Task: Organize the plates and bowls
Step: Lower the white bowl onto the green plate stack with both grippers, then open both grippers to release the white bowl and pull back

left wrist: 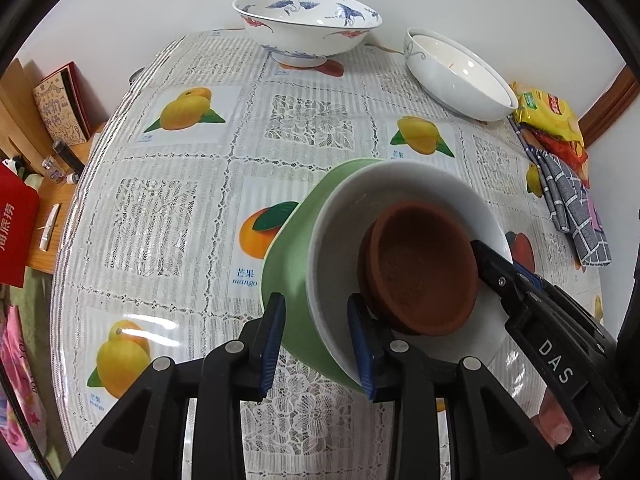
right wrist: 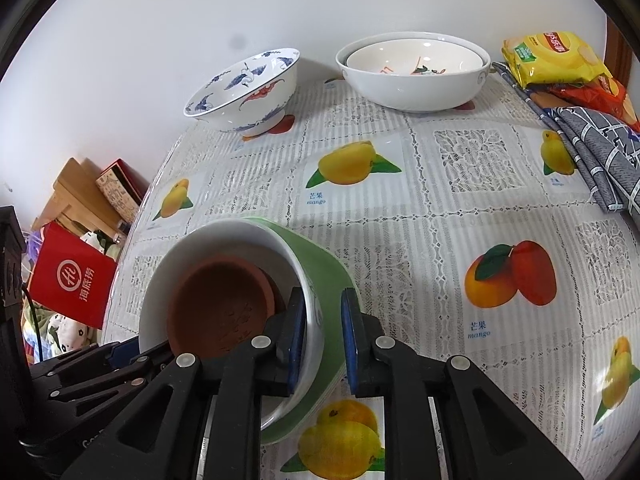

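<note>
On glossy mango-print tablecloth (left wrist: 180, 208) sits your green bowl (left wrist: 294, 264), smooth white inside, round matte brown clay dish (left wrist: 420, 268) in it. Your left gripper (left wrist: 318, 344) and right gripper (right wrist: 322, 340) straddle opposite rim walls, blue pads apart, not pressing.

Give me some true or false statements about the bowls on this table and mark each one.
1. A brown dish lies inside the green bowl. True.
2. The blue-patterned bowl is stacked in the green bowl. False: it stands alone near the wall.
3. The white bowl at the back holds another bowl. True.
4. The snack packets sit left of the patterned bowl. False: they lie at the table's right edge.
5. The right gripper straddles the green bowl's rim. True.
</note>
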A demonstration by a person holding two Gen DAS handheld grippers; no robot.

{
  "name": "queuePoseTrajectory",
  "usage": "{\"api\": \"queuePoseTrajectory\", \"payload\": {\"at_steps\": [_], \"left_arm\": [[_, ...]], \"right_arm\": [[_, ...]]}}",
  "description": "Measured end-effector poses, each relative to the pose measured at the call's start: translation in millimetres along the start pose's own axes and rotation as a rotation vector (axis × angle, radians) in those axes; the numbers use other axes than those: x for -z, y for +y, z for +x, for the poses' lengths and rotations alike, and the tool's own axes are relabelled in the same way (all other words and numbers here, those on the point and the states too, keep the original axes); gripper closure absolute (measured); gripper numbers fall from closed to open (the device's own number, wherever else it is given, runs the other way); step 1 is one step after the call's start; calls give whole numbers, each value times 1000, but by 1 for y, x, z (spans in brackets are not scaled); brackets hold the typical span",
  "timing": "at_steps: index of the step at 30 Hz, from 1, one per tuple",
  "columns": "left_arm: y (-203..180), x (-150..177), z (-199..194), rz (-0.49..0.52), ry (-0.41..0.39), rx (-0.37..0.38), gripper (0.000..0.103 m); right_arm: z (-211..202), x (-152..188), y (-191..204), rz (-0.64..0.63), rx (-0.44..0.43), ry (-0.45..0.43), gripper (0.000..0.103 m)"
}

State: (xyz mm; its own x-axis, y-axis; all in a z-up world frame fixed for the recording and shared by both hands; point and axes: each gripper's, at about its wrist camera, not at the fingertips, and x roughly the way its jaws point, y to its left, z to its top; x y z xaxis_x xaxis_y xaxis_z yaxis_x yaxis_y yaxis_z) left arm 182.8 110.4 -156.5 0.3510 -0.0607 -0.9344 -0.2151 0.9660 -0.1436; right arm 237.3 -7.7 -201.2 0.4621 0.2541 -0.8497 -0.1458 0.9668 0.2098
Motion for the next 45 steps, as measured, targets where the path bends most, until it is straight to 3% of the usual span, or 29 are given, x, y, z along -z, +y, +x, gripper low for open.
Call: {"api": "queuePoseTrajectory", "payload": {"at_steps": [10, 21, 29, 34, 36, 39, 44, 45], "left_arm": [[0, 0, -8, -13, 6, -39, 48], [1, 4, -21, -13, -16, -75, 44], [3, 12, -38, -18, -57, -11, 44], [2, 24, -59, -15, -114, 19, 44], [1, 30, -69, -7, -145, 49, 44], [-4, 41, -86, 14, -210, 87, 36], [-22, 62, -114, 69, -281, 127, 34], [-26, 66, -119, 74, -285, 128, 33]], "right_arm": [[-2, 1, 0, 2, -5, -7, 86], [-6, 2, -1, 3, -16, -10, 86], [-20, 5, -3, -7, -5, -24, 79], [-50, 11, 4, -57, 83, -75, 69], [-66, 14, 6, -67, 104, -94, 60], [-96, 20, 7, -78, 156, -126, 57], [-139, 40, 0, -100, 265, -152, 56], [-146, 45, -3, -98, 274, -154, 49]]}}
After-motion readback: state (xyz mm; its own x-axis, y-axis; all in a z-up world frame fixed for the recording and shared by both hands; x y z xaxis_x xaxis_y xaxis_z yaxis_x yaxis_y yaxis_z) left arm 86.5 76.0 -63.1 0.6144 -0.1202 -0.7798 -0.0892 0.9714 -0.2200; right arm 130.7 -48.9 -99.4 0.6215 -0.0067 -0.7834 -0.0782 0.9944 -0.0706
